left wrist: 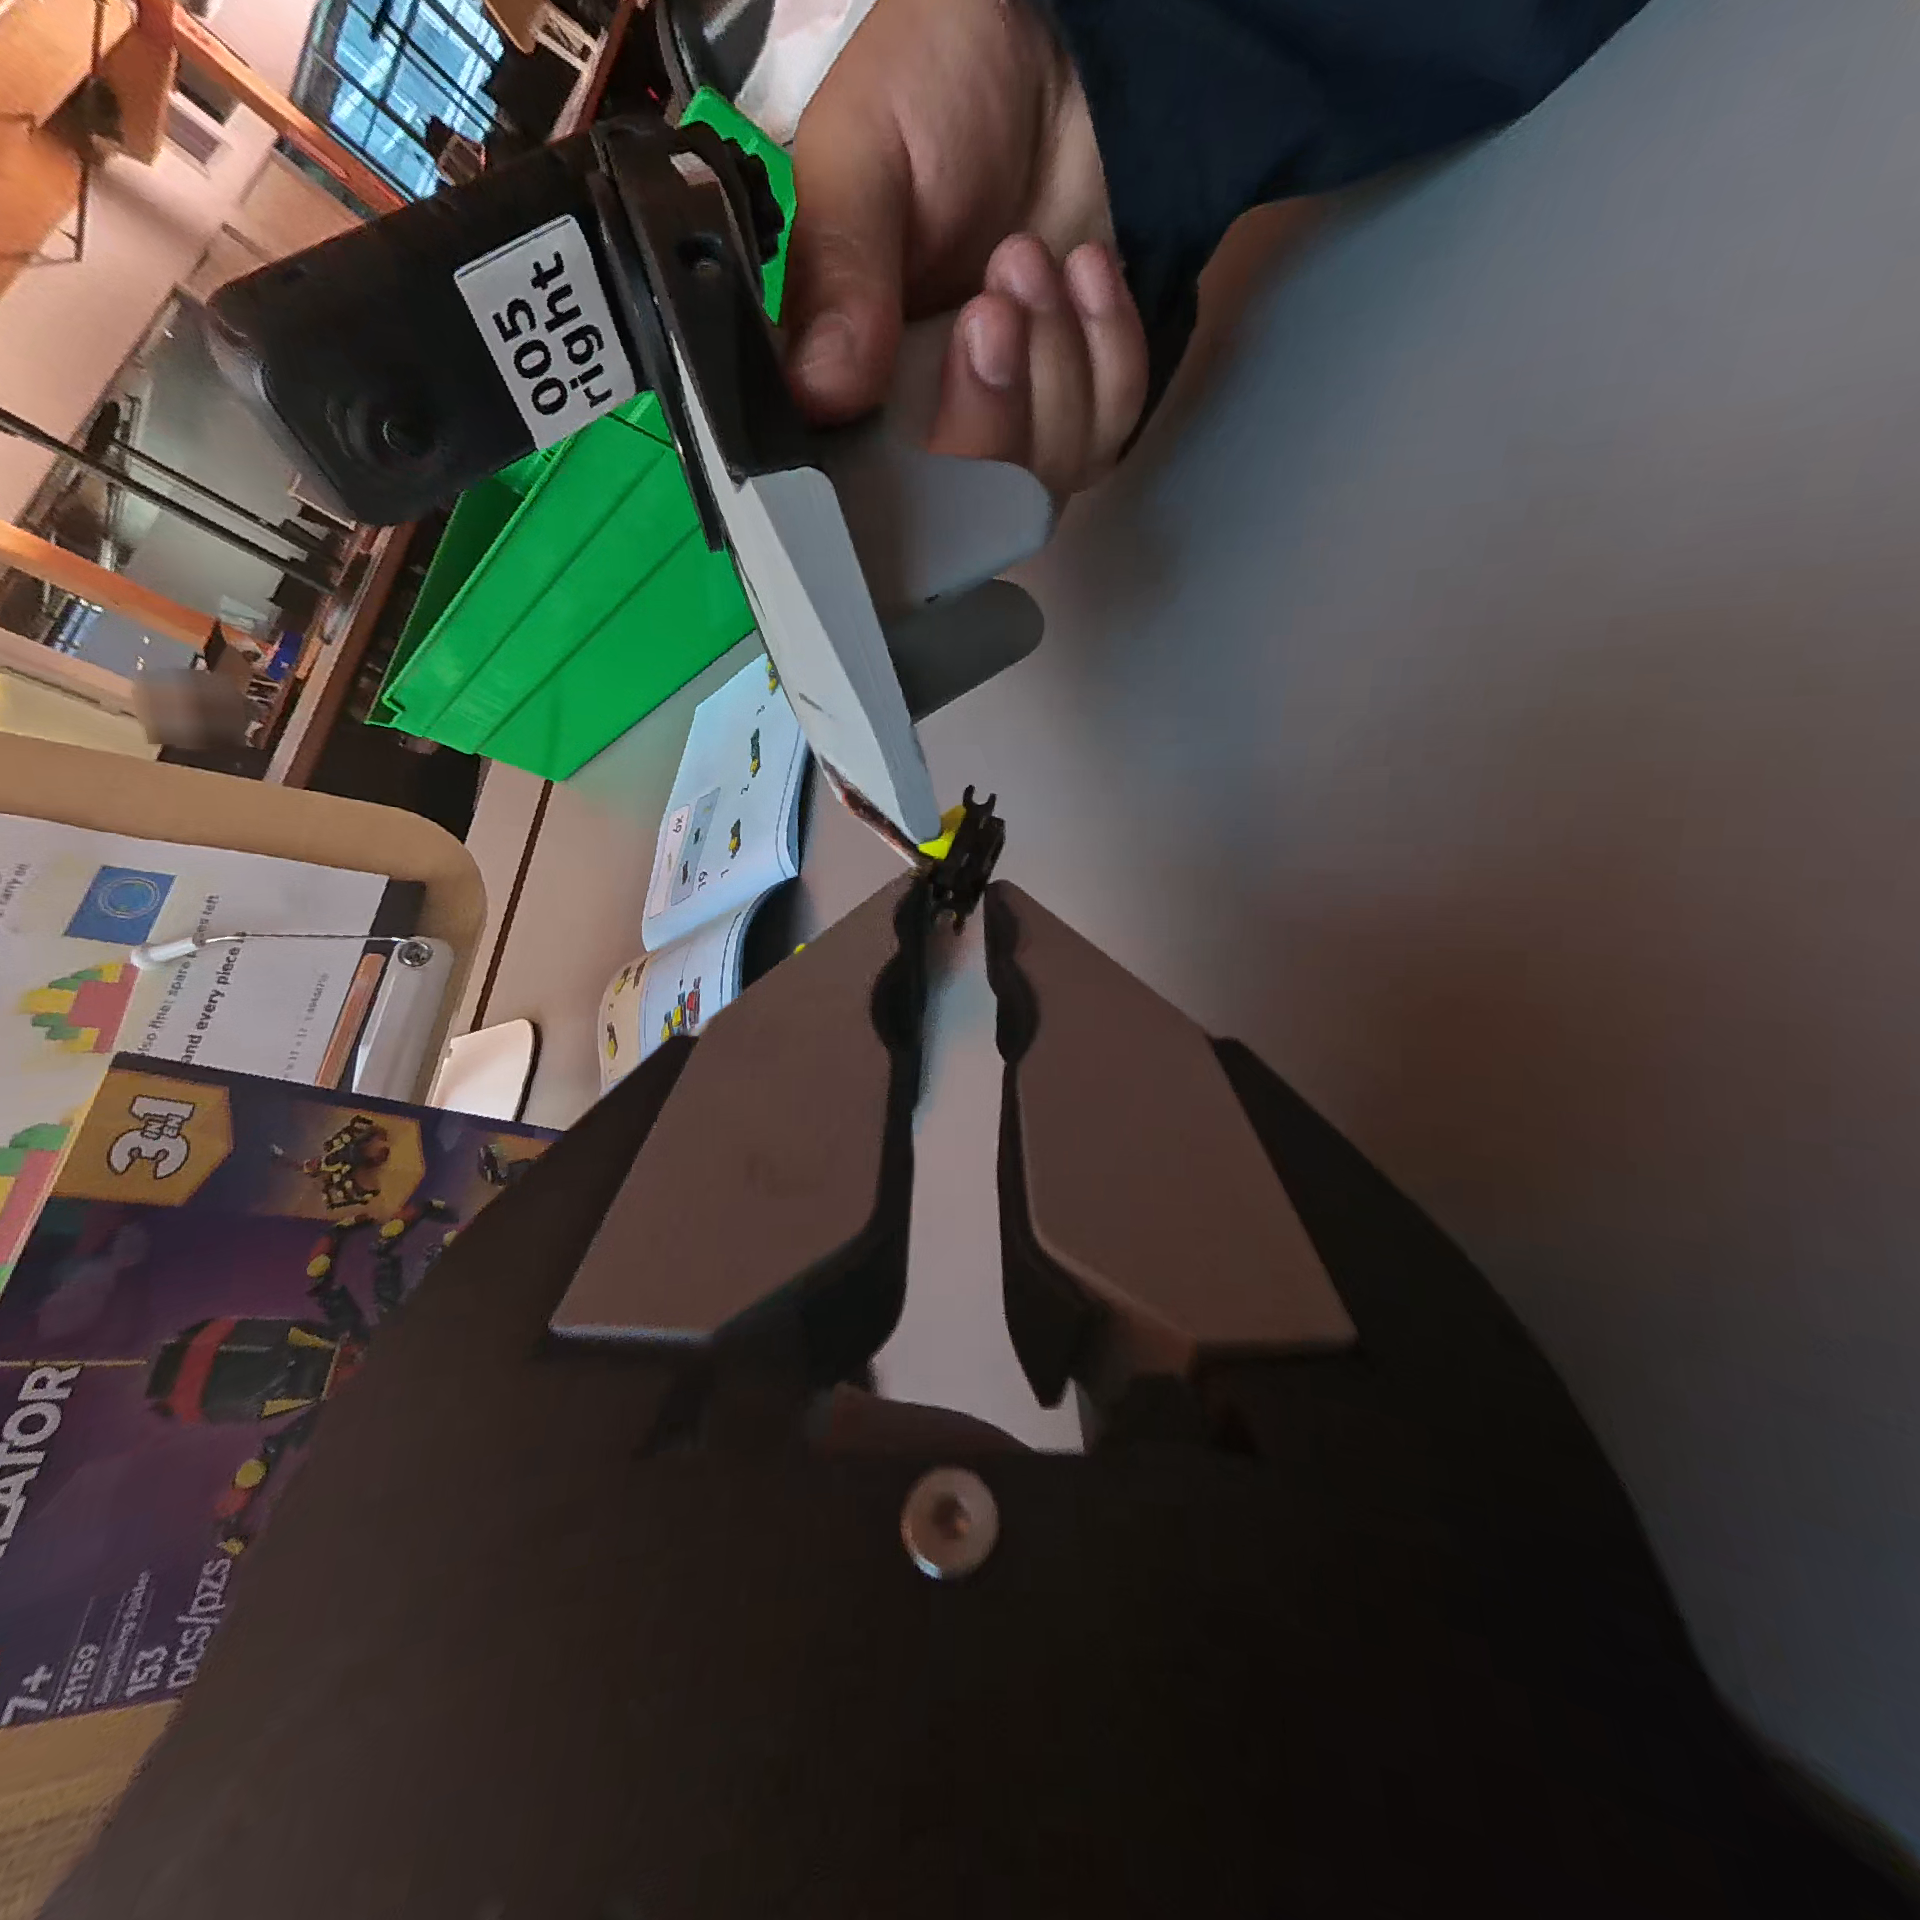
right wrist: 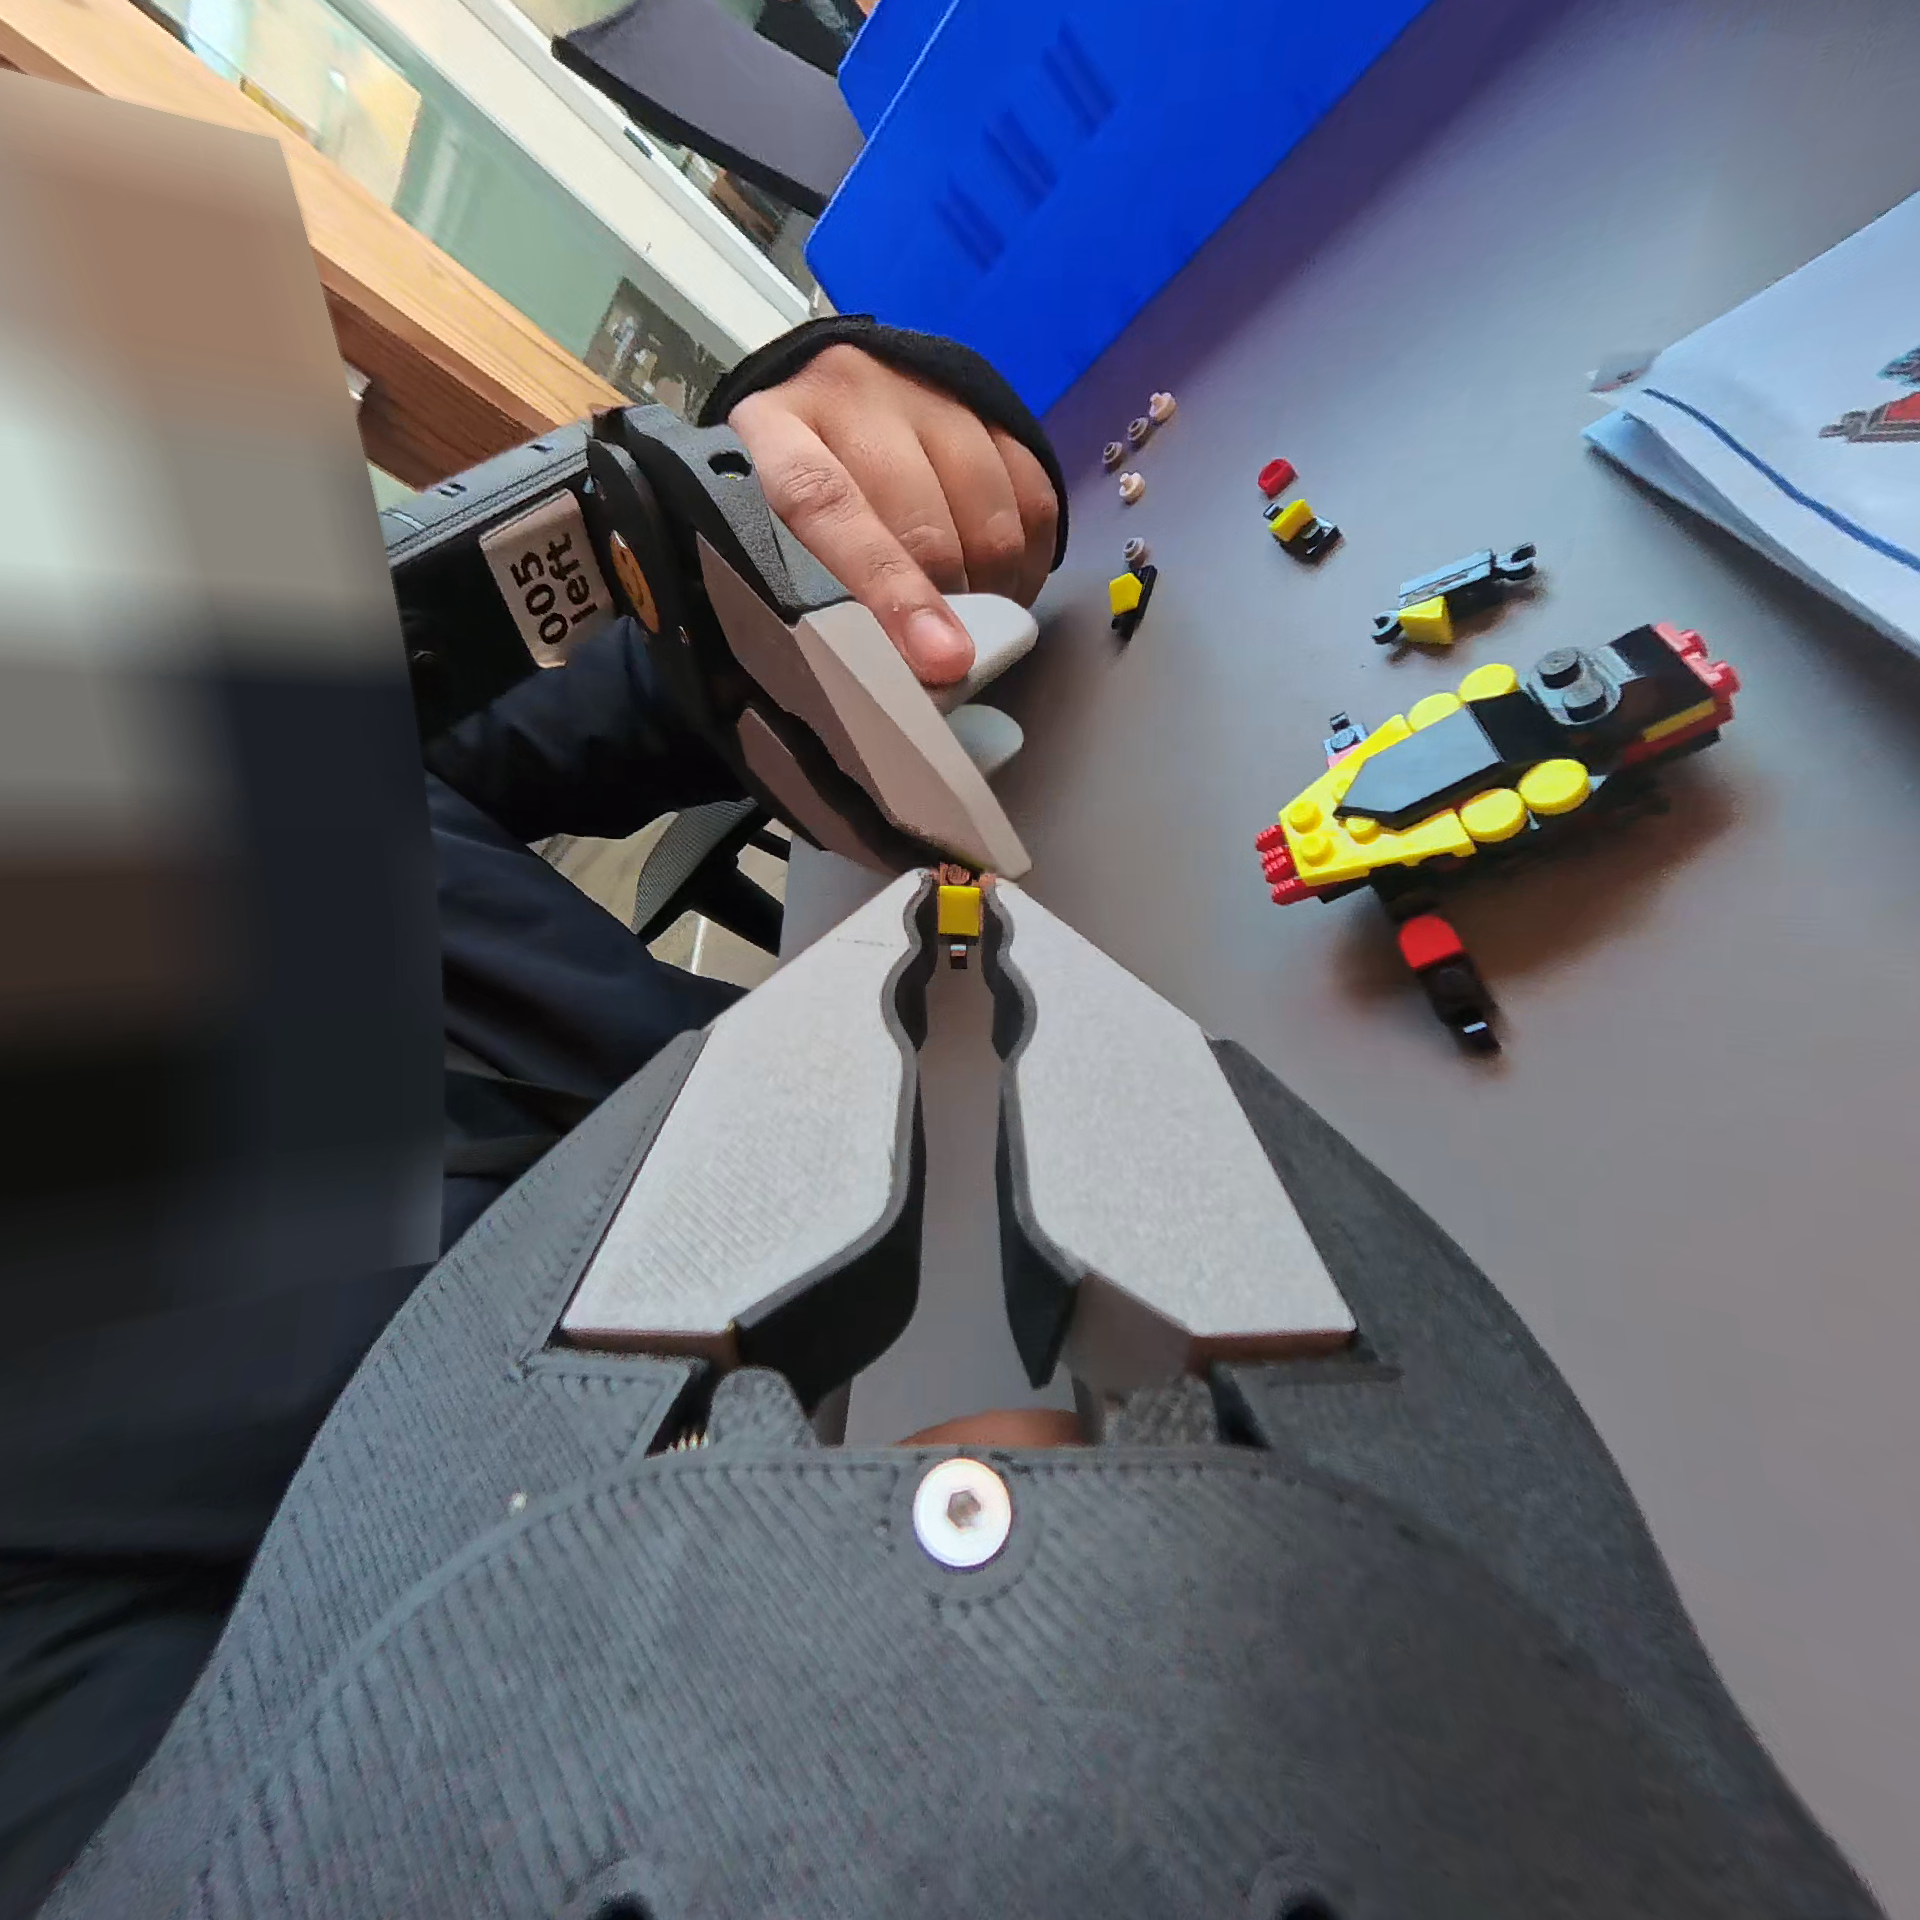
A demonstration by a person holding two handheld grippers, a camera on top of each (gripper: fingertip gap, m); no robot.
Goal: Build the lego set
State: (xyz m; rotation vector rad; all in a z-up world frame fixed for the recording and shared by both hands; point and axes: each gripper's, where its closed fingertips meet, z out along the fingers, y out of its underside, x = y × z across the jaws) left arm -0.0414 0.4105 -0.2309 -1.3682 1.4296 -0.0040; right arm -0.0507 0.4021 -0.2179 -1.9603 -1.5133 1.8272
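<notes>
Grippers meet tip to tip: left gripper [left wrist: 951, 899] pinches a small black clip-ended lego piece [left wrist: 964, 857], right gripper [right wrist: 958, 914] pinches a yellow-topped lego piece [right wrist: 957, 907], one yellow-black-red lego model [right wrist: 1496, 774] at two o'clock.

A smooth grey tabletop [right wrist: 1558, 1195] fills the foreground, lit softly from above. Behind it runs a warm orange-brown wooden beam [right wrist: 436, 312] with glass panels [right wrist: 499, 197] beyond. In the left wrist view, a dark-framed gridded window [left wrist: 405, 83] glows pale blue among pinkish walls [left wrist: 114, 291].
</notes>
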